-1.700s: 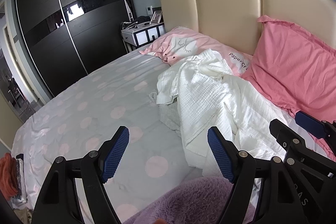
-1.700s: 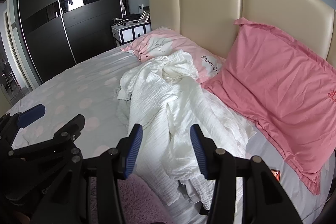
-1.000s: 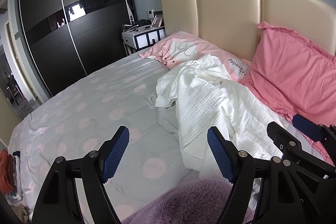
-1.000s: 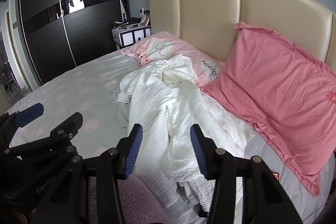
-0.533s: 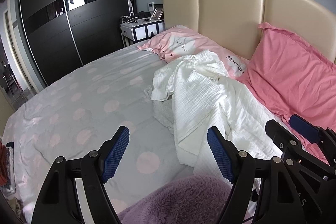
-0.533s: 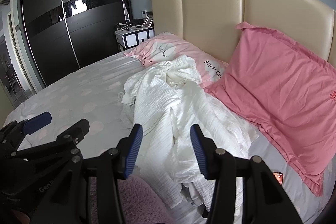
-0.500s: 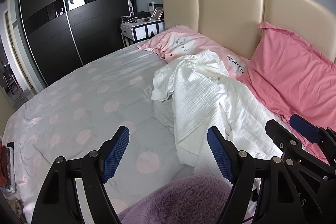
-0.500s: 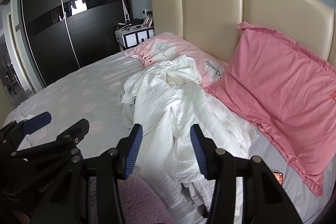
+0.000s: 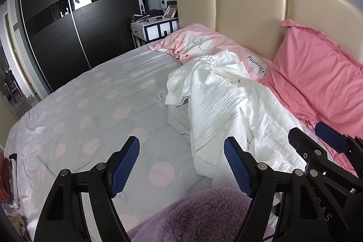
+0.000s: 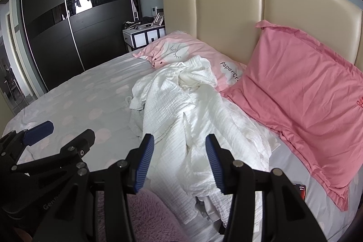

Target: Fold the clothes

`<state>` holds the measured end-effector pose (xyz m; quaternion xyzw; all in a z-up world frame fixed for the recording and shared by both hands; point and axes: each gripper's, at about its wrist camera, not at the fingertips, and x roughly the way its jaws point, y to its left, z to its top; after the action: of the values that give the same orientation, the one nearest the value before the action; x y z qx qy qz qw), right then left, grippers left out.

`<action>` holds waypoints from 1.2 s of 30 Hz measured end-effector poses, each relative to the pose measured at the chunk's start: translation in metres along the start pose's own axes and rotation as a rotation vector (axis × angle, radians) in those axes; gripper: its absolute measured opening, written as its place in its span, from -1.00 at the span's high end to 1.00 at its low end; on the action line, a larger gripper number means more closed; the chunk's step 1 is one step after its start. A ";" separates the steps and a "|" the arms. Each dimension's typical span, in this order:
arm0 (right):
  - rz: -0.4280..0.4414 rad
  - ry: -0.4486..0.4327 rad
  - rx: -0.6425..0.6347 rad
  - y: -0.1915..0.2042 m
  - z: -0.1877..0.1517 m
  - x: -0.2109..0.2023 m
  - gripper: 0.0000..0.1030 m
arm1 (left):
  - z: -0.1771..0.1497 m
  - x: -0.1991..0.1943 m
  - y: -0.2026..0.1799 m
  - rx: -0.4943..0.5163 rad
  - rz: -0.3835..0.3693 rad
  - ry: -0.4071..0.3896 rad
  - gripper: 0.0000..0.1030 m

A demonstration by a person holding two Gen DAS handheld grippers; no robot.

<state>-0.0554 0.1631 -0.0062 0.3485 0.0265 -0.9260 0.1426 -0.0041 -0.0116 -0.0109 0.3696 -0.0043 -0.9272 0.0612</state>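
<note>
A crumpled white textured garment lies in a heap on the grey polka-dot bed, running from the pillows toward the near edge. My left gripper hangs open above the sheet, just left of the garment's near end, with nothing between its blue pads. Over the garment's lower part my right gripper stands open and empty too. Each gripper shows at the edge of the other's view.
A pink pillow and a printed pink pillow lean by the beige headboard. A fuzzy purple fabric lies at the near edge. A nightstand and dark wardrobe stand at left. A phone lies at right.
Both views have shifted slightly; the garment sits a bit further right in the right wrist view. Both grippers stay open and the garment has not been touched.
</note>
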 end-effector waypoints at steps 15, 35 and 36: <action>-0.004 -0.012 -0.034 0.007 -0.003 0.004 0.11 | -0.006 0.007 0.005 -0.014 0.019 0.021 -0.51; 0.009 0.099 -0.017 -0.006 -0.006 0.051 0.11 | -0.009 0.053 -0.002 0.002 0.048 0.131 -0.52; 0.009 0.104 -0.014 -0.009 -0.007 0.055 0.11 | -0.009 0.057 -0.002 0.005 0.049 0.139 -0.52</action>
<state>-0.0929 0.1595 -0.0473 0.3952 0.0386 -0.9059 0.1475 -0.0394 -0.0162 -0.0561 0.4332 -0.0116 -0.8974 0.0832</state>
